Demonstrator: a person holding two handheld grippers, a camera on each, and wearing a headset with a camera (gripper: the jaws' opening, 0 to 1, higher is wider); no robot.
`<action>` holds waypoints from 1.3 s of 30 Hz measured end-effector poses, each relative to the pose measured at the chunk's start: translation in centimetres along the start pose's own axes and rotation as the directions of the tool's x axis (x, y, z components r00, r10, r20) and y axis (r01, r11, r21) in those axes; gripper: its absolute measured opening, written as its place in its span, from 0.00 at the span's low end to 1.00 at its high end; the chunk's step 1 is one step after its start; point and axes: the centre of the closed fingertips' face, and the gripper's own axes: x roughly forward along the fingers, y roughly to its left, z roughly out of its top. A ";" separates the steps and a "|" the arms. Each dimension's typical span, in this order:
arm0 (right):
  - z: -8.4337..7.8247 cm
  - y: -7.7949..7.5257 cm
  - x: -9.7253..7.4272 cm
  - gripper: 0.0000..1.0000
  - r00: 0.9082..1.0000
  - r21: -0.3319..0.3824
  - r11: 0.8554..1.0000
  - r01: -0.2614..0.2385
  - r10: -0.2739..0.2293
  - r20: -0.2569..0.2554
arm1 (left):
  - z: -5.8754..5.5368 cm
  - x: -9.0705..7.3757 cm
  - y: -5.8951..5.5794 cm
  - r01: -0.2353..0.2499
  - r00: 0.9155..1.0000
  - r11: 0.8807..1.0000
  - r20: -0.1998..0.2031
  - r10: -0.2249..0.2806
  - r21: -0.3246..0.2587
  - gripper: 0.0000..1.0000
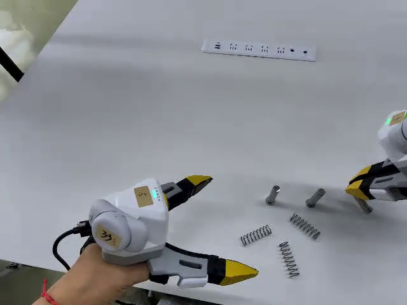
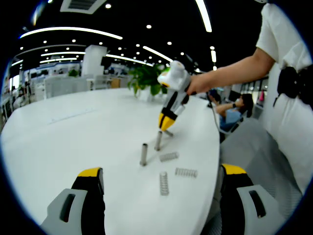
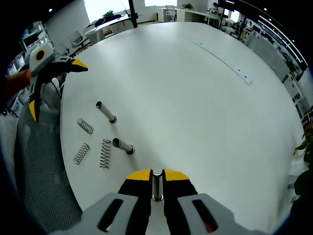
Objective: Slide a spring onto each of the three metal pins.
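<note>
Head view has the wide white desk [image 1: 159, 114] carrying everything. At lower left, the white-and-black, yellow-tipped left hand-held gripper [image 1: 229, 227] hangs spread wide. At the right edge, the right hand-held gripper [image 1: 357, 189] pinches one short grey metal pin [image 3: 157, 185]. Two more pins [image 1: 273, 194] [image 1: 315, 197] stand right of centre. Three coiled steel springs [image 1: 255, 234] [image 1: 304, 225] [image 1: 289, 258] lie just below them.

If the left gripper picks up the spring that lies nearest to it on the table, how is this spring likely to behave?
The spring is a thin open wire coil, so it is probably light and would squash if the left gripper pinches it endwise. It lies on its side on the smooth table, so a nudge may roll it.
</note>
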 end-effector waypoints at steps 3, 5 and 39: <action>-0.1 0.0 -0.2 0.09 1.000 0.001 1.000 0.003 -0.003 0.009 | 0.0 0.1 -0.1 0.002 1.000 1.000 -0.002 -0.002 0.001 1.00; -0.1 0.0 -0.3 0.09 1.000 0.006 1.000 0.006 -0.006 0.019 | 0.1 0.1 -0.1 0.003 1.000 1.000 -0.002 -0.003 0.002 1.00; -1.3 -0.1 -2.2 0.09 0.990 0.082 0.996 0.043 -0.054 0.133 | 0.7 0.1 -0.4 0.009 1.000 1.000 -0.015 -0.009 0.016 1.00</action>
